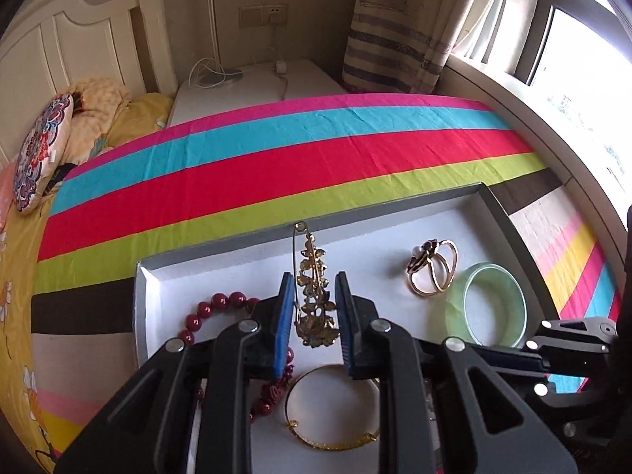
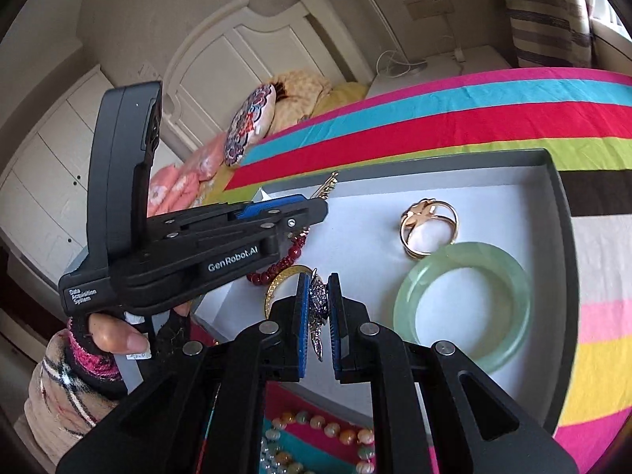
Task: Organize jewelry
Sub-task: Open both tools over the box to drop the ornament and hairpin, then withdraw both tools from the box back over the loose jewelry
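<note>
1. Tray (image 1: 493, 213) on the bed holds two bangles, a red bead string (image 1: 205, 316) and a ring cluster (image 1: 432, 266).
2. Left gripper (image 1: 315, 308) clamps a gold brooch (image 1: 314, 304); right gripper (image 2: 316, 308), nearly closed, pinches a silver brooch (image 2: 318, 308), both over the tray.
3. Both brooches remain unplaced; a pastel bead string (image 2: 324, 434) lies outside.
</note>
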Demonstrator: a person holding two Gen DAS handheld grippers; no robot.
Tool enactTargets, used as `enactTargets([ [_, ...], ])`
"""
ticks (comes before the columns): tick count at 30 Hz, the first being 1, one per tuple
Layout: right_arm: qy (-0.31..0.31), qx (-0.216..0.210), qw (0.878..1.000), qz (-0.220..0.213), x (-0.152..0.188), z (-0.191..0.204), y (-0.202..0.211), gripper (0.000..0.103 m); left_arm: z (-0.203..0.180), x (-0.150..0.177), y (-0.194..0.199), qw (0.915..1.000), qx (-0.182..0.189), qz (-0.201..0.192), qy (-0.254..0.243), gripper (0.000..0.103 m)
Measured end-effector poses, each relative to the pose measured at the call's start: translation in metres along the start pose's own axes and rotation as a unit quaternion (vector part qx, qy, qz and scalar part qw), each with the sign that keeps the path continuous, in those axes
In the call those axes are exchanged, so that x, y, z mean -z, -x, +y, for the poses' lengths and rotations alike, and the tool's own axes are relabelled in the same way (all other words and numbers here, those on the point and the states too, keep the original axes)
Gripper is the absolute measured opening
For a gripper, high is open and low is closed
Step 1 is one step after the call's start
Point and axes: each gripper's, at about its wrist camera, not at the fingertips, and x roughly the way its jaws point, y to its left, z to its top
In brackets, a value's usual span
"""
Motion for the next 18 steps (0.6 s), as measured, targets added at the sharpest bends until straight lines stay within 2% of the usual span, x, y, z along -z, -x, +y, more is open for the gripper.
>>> enactTargets([
  [3,0.024,0.02,1.0,0.004,-0.004,0.002,-0.005,0.01,-0.007,0.003,-0.003,0.9998,-0.009,0.006,-0.02,0.02],
  [5,0.05,0.063,0.997,-0.001,-0.005,0.006,-0.007,0.017,-0.007,0.004,-0.002,0.9996,-0.015,0.005,-0.023,0.023],
  [6,0.062,0.081,0.995,-0.008,-0.006,0.007,-0.005,0.021,-0.006,0.003,-0.001,0.9997,-0.013,0.002,-0.021,0.028],
  [8,0.069,0.087,0.994,-0.024,-0.005,0.006,0.003,0.036,-0.004,0.003,0.008,0.9997,-0.016,-0.013,-0.016,0.041],
  [9,0.069,0.093,0.993,-0.035,-0.005,0.005,0.009,0.041,-0.002,0.003,0.015,0.9995,-0.019,-0.022,-0.014,0.043],
  [10,0.07,0.1,0.992,-0.045,-0.005,0.004,0.016,0.044,0.0,0.003,0.022,0.9993,-0.021,-0.029,-0.013,0.049],
  [14,0.074,0.111,0.986,-0.097,-0.001,0.003,0.056,0.044,0.006,0.011,0.059,0.9951,-0.056,-0.08,-0.012,0.08],
  [18,0.065,0.111,0.985,-0.118,0.012,-0.002,0.09,0.045,0.014,0.036,0.098,0.9906,-0.079,-0.112,-0.002,0.095],
])
